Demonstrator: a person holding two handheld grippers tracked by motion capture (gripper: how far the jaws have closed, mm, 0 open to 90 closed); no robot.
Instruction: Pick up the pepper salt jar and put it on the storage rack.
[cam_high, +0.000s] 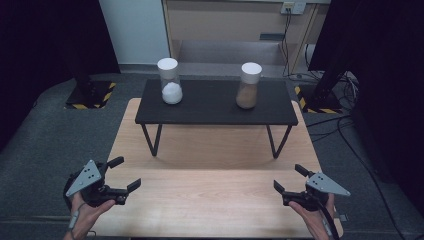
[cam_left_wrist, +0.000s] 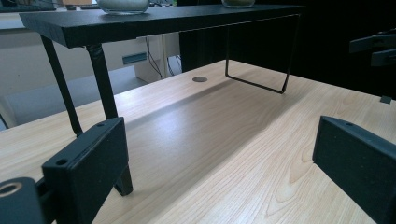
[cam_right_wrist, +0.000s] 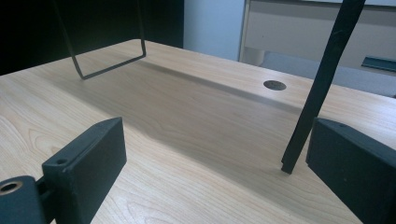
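A light wooden table (cam_high: 215, 200) carries a black shelf (cam_high: 215, 107) on thin legs across its far half. On the shelf stand two lidded jars, well apart: the jar of white powder (cam_high: 170, 81) left, the jar of brown powder (cam_high: 248, 86) right. Nearest the person, the left gripper (cam_high: 124, 174) and right gripper (cam_high: 289, 179) hover at the near corners (jaws spread wide, holding nothing)

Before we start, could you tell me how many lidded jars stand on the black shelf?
2: a clear white-lidded jar of white powder at the shelf's left, and a clear white-lidded jar of brown powder at its right.
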